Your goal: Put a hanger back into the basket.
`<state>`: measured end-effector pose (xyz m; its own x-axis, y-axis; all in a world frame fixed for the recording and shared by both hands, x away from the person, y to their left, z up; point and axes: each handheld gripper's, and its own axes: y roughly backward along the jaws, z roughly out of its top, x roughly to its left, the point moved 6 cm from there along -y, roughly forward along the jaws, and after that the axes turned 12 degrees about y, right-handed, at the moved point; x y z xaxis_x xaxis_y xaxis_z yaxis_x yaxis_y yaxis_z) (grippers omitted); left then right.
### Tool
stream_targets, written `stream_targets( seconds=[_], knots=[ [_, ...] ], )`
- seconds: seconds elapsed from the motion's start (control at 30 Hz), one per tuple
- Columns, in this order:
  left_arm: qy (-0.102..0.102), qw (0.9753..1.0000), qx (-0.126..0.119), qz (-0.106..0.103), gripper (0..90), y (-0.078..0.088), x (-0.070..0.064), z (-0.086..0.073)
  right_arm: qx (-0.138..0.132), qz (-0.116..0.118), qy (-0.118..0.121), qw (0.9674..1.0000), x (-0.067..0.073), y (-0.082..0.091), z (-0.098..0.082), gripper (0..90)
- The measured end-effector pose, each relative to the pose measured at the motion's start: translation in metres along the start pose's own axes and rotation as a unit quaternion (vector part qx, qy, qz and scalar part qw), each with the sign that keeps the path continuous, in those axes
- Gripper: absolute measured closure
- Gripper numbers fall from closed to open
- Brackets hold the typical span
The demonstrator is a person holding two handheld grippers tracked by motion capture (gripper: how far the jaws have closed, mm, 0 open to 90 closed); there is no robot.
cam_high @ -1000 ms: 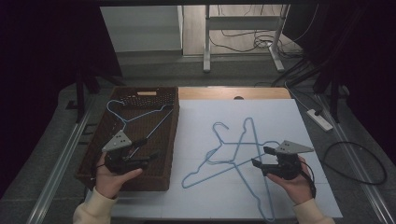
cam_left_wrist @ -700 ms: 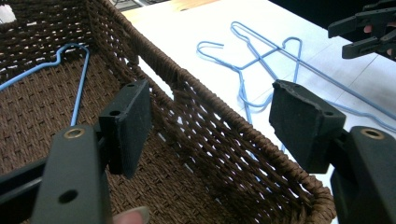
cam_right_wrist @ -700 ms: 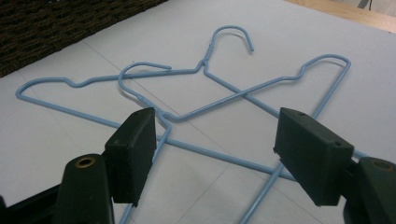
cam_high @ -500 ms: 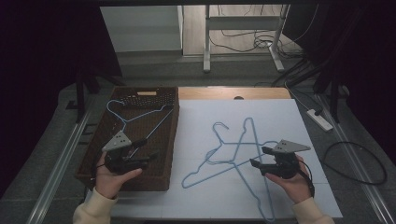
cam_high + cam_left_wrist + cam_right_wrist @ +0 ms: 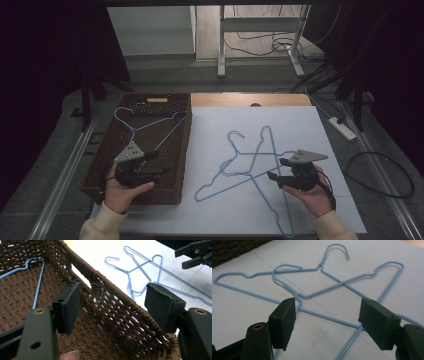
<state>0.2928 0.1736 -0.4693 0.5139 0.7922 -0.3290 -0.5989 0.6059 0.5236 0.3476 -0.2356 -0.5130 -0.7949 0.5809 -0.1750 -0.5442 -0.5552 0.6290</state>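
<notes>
Two light-blue wire hangers lie crossed on the white sheet (image 5: 305, 125): one with its hook (image 5: 233, 135) at the far side, one long hanger (image 5: 282, 200) running toward the near edge. A third blue hanger (image 5: 150, 125) lies in the brown woven basket (image 5: 187, 150) at the left. My left gripper (image 5: 167, 170) is open over the basket's near right corner; in the left gripper view its jaws (image 5: 113, 297) straddle the basket wall (image 5: 120, 307) without touching it. My right gripper (image 5: 272, 176) is open just right of the crossed hangers (image 5: 337, 285), nothing between its pads.
Bare wooden tabletop (image 5: 225, 100) shows beyond the sheet. A power strip (image 5: 342, 127) and loose cables (image 5: 380, 175) lie on the floor to the right. Metal frame legs (image 5: 220, 50) stand behind the table. A metal rail (image 5: 65, 175) runs along the table's left.
</notes>
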Motion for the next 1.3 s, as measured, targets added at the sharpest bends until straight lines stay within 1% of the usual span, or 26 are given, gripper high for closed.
stream_targets(
  seconds=[0.13,0.2,0.27,0.37,0.53,0.6,0.63,0.8,0.97,1.13,1.3],
  knots=[
    [0.0,1.0,0.001,-0.001,29.6,0.0,0.0,0.0,0.015,0.004,0.007,0.9998,0.001,-0.003,-0.001,30.2],
    [0.0,1.0,0.0,-0.001,29.6,0.0,-0.001,0.0,0.022,0.005,0.015,0.9996,0.002,-0.004,0.0,30.1],
    [-0.001,1.0,0.0,-0.002,29.6,0.0,-0.001,0.0,0.028,0.008,0.031,0.9991,0.003,-0.007,0.004,30.1],
    [-0.004,1.0,0.002,-0.003,29.6,-0.001,-0.002,0.0,0.035,0.016,0.047,0.9981,0.005,-0.01,0.011,30.1],
    [-0.004,1.0,0.004,-0.004,29.6,-0.003,-0.003,0.0,0.041,0.035,0.065,0.9964,0.01,-0.017,0.02,30.2],
    [-0.005,1.0,0.005,-0.005,29.6,-0.003,-0.004,0.0,0.043,0.045,0.072,0.9955,0.012,-0.021,0.023,30.1],
    [-0.005,1.0,0.005,-0.005,29.6,-0.003,-0.004,0.0,0.049,0.05,0.076,0.9947,0.014,-0.023,0.024,30.2],
    [-0.007,0.9999,0.006,-0.006,29.6,-0.004,-0.005,-0.001,0.061,0.064,0.086,0.9924,0.015,-0.033,0.03,30.2],
    [-0.006,0.9999,0.007,-0.005,29.6,-0.005,-0.004,-0.001,0.064,0.076,0.091,0.9909,0.016,-0.041,0.038,30.0],
    [-0.007,0.9999,0.006,-0.006,29.6,-0.005,-0.004,-0.001,0.074,0.091,0.102,0.9879,0.02,-0.05,0.046,29.4],
    [-0.007,0.9999,0.008,-0.006,29.6,-0.005,-0.004,-0.001,0.091,0.106,0.115,0.9835,0.025,-0.061,0.053,28.6]
  ],
)
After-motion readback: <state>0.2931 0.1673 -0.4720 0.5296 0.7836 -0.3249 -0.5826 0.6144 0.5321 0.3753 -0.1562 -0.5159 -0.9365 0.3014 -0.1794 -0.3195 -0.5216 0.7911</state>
